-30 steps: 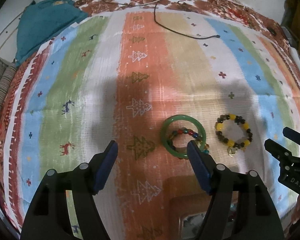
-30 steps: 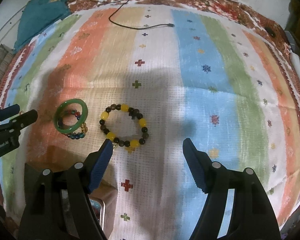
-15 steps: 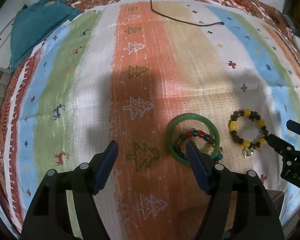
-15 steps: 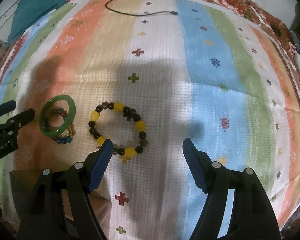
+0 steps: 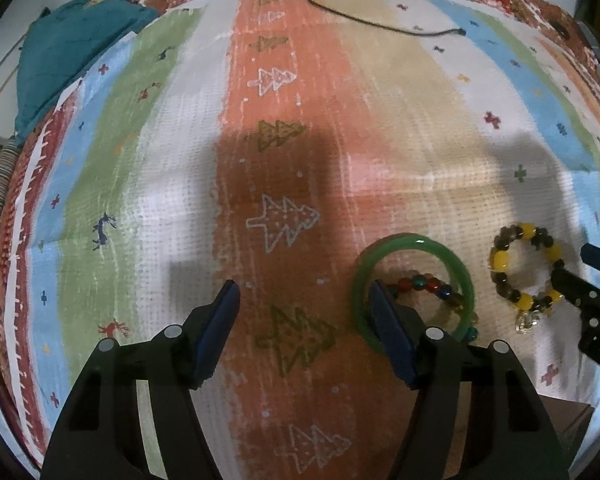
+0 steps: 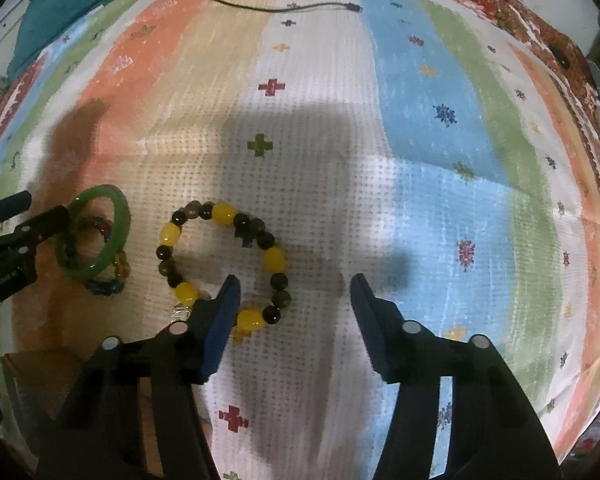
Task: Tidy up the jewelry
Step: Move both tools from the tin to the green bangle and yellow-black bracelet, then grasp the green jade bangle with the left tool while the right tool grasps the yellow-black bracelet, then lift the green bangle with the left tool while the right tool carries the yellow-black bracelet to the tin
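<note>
While both grippers gape empty, the left gripper (image 5: 304, 300) seemingly straddles the green bangle (image 5: 412, 288) rim.

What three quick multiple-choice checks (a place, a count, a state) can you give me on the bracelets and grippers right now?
1. Where does the small multicoloured bead bracelet lie?
A. partly under the green bangle
B. on the teal cloth
C. beside the black cable

2. How many pieces of jewelry are on the mat?
A. two
B. three
C. five

3. How is the right gripper?
A. shut on the yellow-and-dark bracelet
B. open, holding nothing
C. shut and empty

Key: 1 A, its beads show inside the ring and poke out below the rim. 2 B, bangle plus two bead bracelets. 3 B, its fingers stand wide apart above the mat; the left gripper is open too.
</note>
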The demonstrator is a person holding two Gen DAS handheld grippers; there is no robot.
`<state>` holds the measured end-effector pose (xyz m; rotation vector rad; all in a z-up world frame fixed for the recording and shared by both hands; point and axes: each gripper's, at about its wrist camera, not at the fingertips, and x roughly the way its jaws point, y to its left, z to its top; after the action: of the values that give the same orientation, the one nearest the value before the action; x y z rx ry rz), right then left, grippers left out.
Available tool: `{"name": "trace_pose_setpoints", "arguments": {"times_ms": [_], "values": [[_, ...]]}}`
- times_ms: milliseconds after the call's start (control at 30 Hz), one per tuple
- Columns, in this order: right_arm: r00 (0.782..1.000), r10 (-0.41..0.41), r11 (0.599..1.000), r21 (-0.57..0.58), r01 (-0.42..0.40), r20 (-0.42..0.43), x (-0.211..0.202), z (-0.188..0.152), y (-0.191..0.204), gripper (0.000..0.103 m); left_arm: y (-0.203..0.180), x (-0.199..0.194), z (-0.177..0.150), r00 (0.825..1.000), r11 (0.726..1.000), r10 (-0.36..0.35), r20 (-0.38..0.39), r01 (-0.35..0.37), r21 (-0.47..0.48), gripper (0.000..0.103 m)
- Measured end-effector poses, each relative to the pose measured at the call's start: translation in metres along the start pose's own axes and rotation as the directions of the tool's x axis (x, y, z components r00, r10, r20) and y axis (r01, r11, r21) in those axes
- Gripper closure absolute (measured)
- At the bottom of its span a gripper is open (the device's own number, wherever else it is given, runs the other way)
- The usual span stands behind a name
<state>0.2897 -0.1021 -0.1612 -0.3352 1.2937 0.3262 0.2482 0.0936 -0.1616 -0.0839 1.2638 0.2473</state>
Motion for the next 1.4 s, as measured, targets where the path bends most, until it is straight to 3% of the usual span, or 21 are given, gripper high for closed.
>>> {"name": "trace_pose_setpoints", "arguments": {"times_ms": [167, 300, 400, 467, 567, 833, 1167, 1400], "values": [[1.000, -0.003, 1.000, -0.010, 0.003, -0.005, 0.005, 0.000, 0.002, 0.055, 0.003, 0.010, -0.001, 1.000, 1.000, 0.002, -0.013, -0.002, 0.002, 0.037], [1.000, -0.011, 1.000, -0.016, 0.011, 0.001, 0.007, 0.001, 0.002, 0.070, 0.002, 0.011, -0.001, 1.000, 1.000, 0.000, -0.010, 0.000, 0.005, 0.043], [1.000, -0.003, 1.000, -0.017, 0.003, 0.003, 0.007, 0.001, 0.003, 0.089, -0.002, 0.011, -0.002, 1.000, 1.000, -0.015, -0.010, 0.015, 0.020, 0.058], [1.000, -0.004, 1.000, -0.023, 0.004, 0.008, 0.006, 0.001, 0.004, 0.092, -0.006, 0.010, -0.003, 0.999, 0.999, -0.033, -0.016, 0.033, 0.034, 0.081], [1.000, -0.004, 1.000, -0.025, 0.004, 0.020, 0.002, -0.003, 0.003, 0.092, -0.012, 0.011, -0.004, 0.999, 0.998, -0.033, -0.025, 0.034, 0.052, 0.096], [0.995, 0.027, 0.999, -0.023, -0.025, 0.097, -0.030, -0.004, 0.011, 0.092, -0.011, -0.001, -0.004, 0.999, 0.998, -0.045, -0.028, 0.046, 0.037, 0.096], [0.978, 0.065, 0.996, 0.040, -0.075, 0.197, -0.058, 0.002, -0.001, 0.092, -0.013, -0.042, -0.006, 0.997, 0.999, -0.051, 0.050, 0.050, 0.013, 0.096], [0.958, 0.071, 0.997, 0.022, -0.080, 0.278, -0.090, -0.005, 0.003, 0.092, -0.008, -0.075, -0.013, 0.990, 0.996, -0.078, 0.115, 0.081, -0.023, 0.096]]}}
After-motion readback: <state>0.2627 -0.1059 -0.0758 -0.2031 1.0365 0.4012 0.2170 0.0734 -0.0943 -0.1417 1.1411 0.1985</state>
